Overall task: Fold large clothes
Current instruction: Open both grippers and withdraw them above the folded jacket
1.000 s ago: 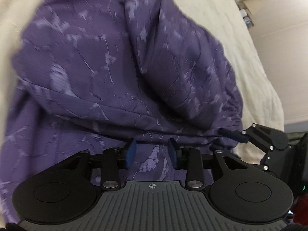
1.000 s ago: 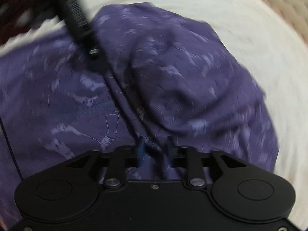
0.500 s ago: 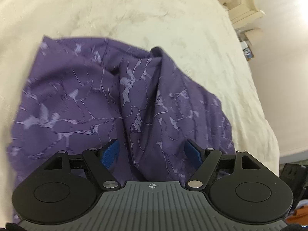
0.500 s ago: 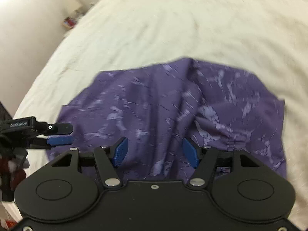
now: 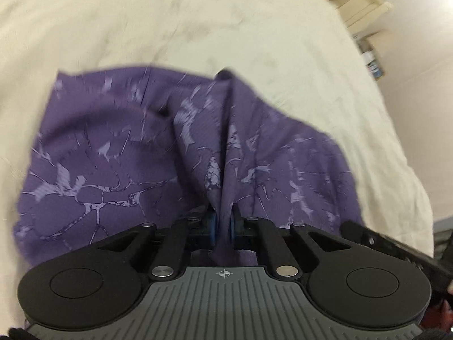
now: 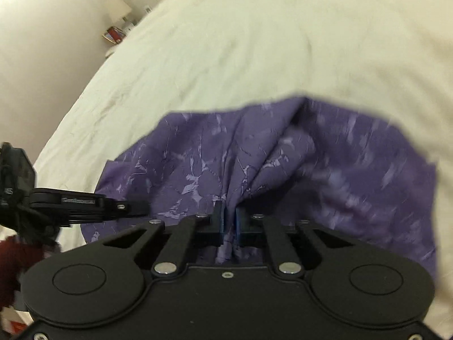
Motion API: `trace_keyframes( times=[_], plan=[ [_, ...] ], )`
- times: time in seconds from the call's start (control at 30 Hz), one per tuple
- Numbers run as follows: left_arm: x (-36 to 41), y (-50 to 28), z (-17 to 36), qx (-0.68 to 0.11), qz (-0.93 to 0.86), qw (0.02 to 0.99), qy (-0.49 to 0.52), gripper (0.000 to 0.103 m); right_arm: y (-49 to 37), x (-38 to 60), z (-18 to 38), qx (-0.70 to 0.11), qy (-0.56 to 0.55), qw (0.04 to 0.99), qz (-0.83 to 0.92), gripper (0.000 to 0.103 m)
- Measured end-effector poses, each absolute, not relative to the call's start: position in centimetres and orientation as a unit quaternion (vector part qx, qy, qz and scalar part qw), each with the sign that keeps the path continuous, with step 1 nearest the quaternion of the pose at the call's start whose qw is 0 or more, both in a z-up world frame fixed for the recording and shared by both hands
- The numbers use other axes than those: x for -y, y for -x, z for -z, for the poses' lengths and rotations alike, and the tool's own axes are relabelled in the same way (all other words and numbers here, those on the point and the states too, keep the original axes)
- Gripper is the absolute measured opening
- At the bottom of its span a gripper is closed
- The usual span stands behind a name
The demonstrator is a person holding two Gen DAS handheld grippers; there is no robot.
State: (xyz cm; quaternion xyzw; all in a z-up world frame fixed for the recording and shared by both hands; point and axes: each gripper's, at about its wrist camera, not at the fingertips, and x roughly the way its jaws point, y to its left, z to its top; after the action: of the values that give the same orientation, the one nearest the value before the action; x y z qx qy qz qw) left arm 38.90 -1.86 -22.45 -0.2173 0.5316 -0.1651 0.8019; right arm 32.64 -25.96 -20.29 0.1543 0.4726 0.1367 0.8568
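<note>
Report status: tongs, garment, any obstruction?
Left tongs and right tongs have just closed, each pinching a bunched fold of the purple garment. It lies crumpled on the cream bedcover. Nothing obstructing.

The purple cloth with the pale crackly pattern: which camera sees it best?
The left wrist view shows the purple patterned cloth best: it is sharper there, with its pale crack pattern clear and its far edge visible against the cream bedcover. The right wrist view shows the same cloth blurrier, especially on its right side.
</note>
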Motion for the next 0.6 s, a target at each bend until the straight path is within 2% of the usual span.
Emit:
trace_keyframes(
  times=[0.1,0.17,0.23,0.3,0.37,0.43,0.5,0.6],
  plan=[
    [1.9,-38.1,23.1,-0.535,0.164,0.802,0.209,0.016,-32.8,27.7,21.6,-0.491,-0.147,0.854,-0.094,0.015],
    [2.5,-38.3,25.0,-0.561,0.164,0.791,0.183,0.028,-33.5,28.6,24.4,-0.527,-0.142,0.835,-0.065,0.022],
    [2.5,-38.1,26.1,-0.560,0.169,0.792,0.177,0.027,-33.7,28.8,26.4,-0.543,-0.134,0.827,-0.058,0.020],
    [2.0,-37.7,25.3,-0.554,0.164,0.794,0.189,0.033,-33.5,28.6,25.9,-0.534,-0.129,0.834,-0.054,0.036],
    [1.2,-36.4,23.8,-0.535,0.157,0.811,0.177,0.056,-32.4,28.1,24.0,-0.507,-0.117,0.853,-0.046,0.056],
    [1.1,-35.4,22.4,-0.512,0.158,0.830,0.156,0.062,-31.2,27.6,22.2,-0.472,-0.101,0.874,-0.049,0.060],
    [1.6,-34.8,21.6,-0.499,0.165,0.839,0.143,0.063,-30.3,26.5,20.9,-0.449,-0.077,0.888,-0.064,0.060],
    [3.5,-35.4,22.7,-0.513,0.165,0.834,0.113,0.067,-29.5,24.2,21.3,-0.453,-0.044,0.886,-0.086,0.060]
  ],
)
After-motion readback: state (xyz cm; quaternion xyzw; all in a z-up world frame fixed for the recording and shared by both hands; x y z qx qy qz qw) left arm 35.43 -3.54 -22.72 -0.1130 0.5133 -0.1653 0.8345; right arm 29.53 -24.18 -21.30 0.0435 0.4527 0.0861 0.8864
